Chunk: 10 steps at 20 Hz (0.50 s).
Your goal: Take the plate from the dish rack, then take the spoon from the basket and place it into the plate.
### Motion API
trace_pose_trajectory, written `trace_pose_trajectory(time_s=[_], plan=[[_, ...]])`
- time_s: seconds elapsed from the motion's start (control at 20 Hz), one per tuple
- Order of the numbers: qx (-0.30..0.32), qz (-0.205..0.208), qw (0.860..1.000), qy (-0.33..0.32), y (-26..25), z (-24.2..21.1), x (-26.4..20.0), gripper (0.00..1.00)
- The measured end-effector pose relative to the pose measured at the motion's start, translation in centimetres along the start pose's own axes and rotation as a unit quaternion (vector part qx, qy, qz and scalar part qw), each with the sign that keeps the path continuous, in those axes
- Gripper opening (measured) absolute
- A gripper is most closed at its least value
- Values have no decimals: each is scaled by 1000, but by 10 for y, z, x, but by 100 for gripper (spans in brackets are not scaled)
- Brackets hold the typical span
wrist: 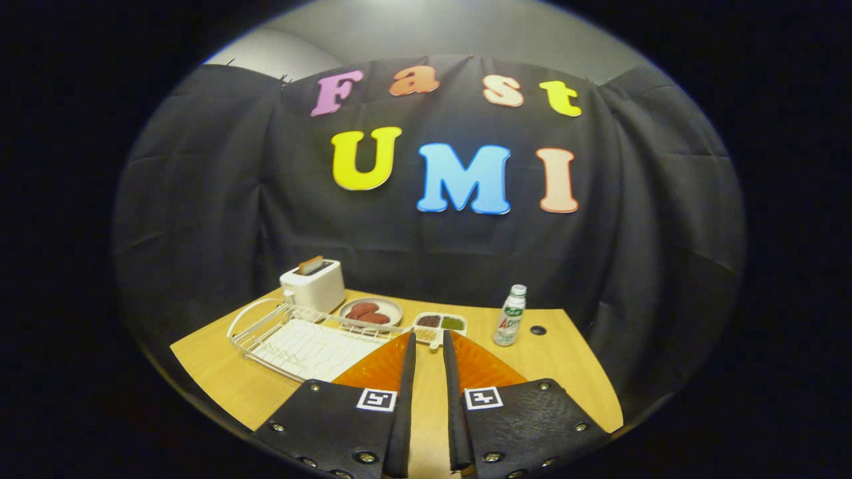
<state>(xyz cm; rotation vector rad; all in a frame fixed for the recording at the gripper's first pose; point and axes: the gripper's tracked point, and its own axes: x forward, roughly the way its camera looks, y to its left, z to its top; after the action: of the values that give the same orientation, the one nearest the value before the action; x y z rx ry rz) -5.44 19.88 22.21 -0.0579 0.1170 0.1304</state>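
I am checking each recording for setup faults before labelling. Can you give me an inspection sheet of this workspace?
Surface: wooden table, with a small dark round spot near the bottle.
Job's things: white wire dish rack, its slots look bare; a plate behind it carries reddish food.
Clutter: white toaster with a slice sticking up; divided tray of small portions; small bottle standing upright.
Grippers: gripper held above the table, fingers a narrow gap apart with nothing between them, tips pointing at the divided tray.
Cables: nothing seen.
Surroundings: black cloth wall behind the table, grey room wall above it.
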Motion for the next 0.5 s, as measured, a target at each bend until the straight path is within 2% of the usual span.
trace_pose_trajectory(time_s=[0.1, 0.25, 0.3, 0.5], plan=[[7, -31, 999, -35, -30, 29, -12, 26], [6, -53, 996, -77, -63, 47, -15, 99], [9, -56, 995, -84, -71, 48, -18, 96], [14, -61, 995, -84, -86, 44, -21, 96]])
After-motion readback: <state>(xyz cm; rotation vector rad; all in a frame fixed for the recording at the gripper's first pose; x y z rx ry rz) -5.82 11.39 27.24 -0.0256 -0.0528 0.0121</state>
